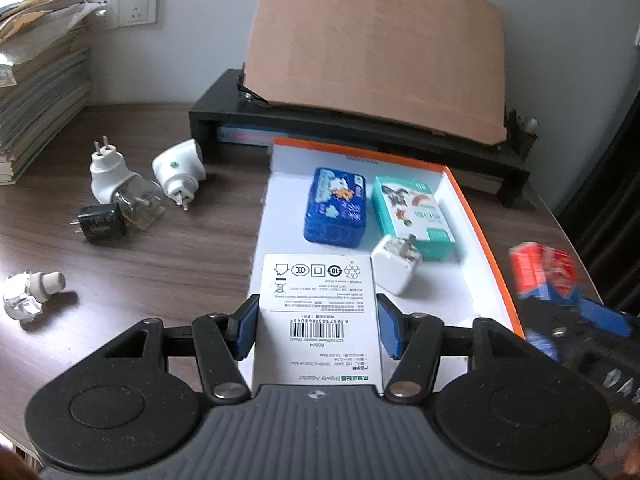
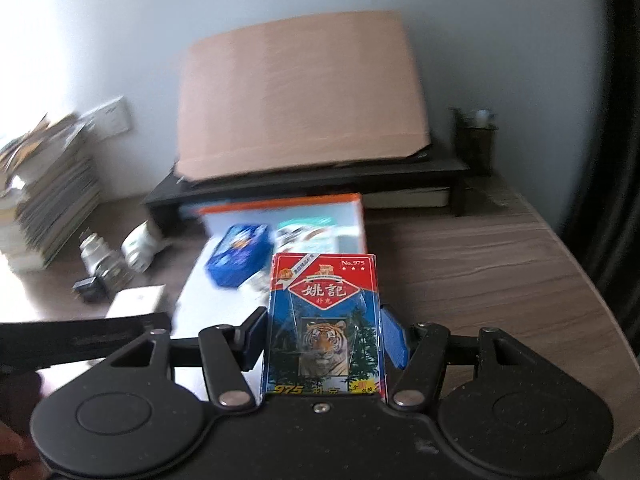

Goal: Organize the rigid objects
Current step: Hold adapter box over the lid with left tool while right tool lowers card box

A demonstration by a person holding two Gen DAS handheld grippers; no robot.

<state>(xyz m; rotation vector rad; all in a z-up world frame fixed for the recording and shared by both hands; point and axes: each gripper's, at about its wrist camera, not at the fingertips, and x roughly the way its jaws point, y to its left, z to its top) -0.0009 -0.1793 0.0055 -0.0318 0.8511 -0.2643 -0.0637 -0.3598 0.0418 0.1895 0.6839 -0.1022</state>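
My left gripper [image 1: 318, 328] is shut on a white power adapter box [image 1: 318, 304] and holds it over the near end of the orange-rimmed white tray [image 1: 486, 240]. In the tray lie a blue tin [image 1: 336, 208], a teal card box [image 1: 414, 216] and a white charger cube [image 1: 394, 268]. My right gripper [image 2: 322, 344] is shut on a red and blue tiger playing-card pack [image 2: 324, 320], held above the table near the tray [image 2: 360, 216]. The right gripper with its pack [image 1: 544, 272] shows blurred at the right in the left wrist view.
On the wooden table left of the tray lie two white plug devices [image 1: 106, 172] [image 1: 180, 168], a black adapter [image 1: 100, 224] and a small bottle [image 1: 28, 292]. A black monitor stand [image 1: 360, 128] with cardboard [image 1: 372, 40] stands behind. Stacked books [image 1: 36, 92] stand far left.
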